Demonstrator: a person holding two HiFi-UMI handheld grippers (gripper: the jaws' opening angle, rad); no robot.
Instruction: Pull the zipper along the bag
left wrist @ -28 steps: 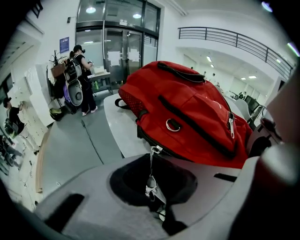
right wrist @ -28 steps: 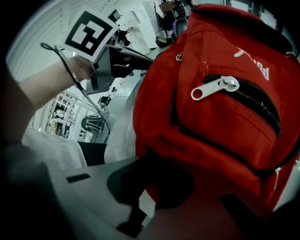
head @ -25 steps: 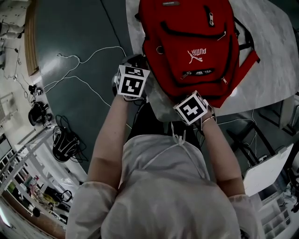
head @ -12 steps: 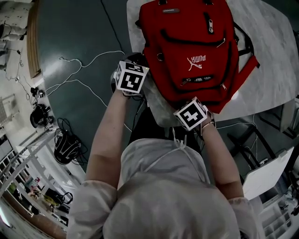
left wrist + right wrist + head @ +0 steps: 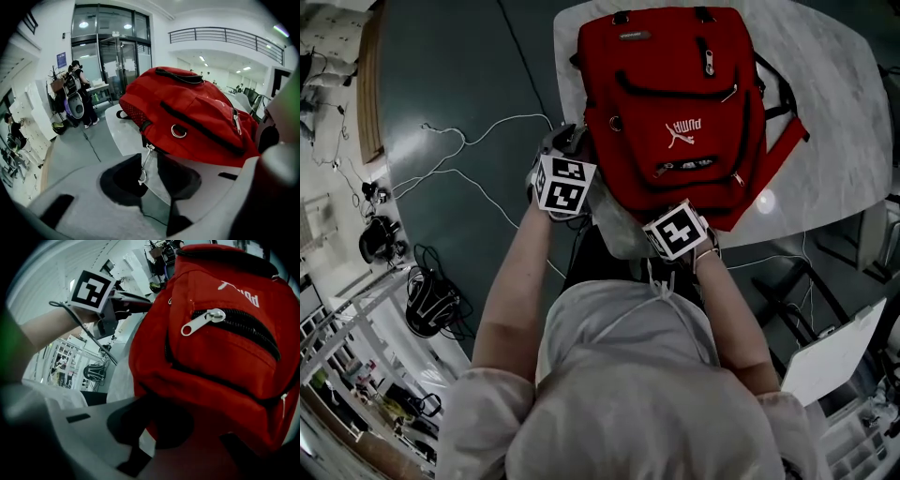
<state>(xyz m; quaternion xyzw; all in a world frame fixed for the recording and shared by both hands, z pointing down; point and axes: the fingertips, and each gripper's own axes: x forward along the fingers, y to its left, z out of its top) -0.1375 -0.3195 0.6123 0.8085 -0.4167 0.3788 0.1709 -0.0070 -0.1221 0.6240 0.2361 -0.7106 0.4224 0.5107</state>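
Observation:
A red backpack (image 5: 675,103) lies on a white table (image 5: 834,84). My left gripper (image 5: 570,145) is at the bag's left near corner. In the left gripper view a thin metal zipper pull (image 5: 145,164) hangs from the bag's lower edge (image 5: 187,122) into the gap of my left gripper (image 5: 149,177). Its jaws are opening, and the dark pads (image 5: 119,180) stand apart from the pull. My right gripper (image 5: 675,214) is at the bag's near edge. In its own view my right gripper (image 5: 152,427) is shut on the red fabric of the backpack (image 5: 211,357).
The table's edge (image 5: 581,202) runs under both grippers, with dark floor (image 5: 450,75) and loose white cables (image 5: 478,141) to the left. A front pocket zipper with a silver tab (image 5: 201,320) shows above my right gripper. Shelving and bags (image 5: 431,300) crowd the lower left.
The whole head view has drifted slightly. Both grippers stay at the bag's near edge, and the bag itself has not visibly moved on the table.

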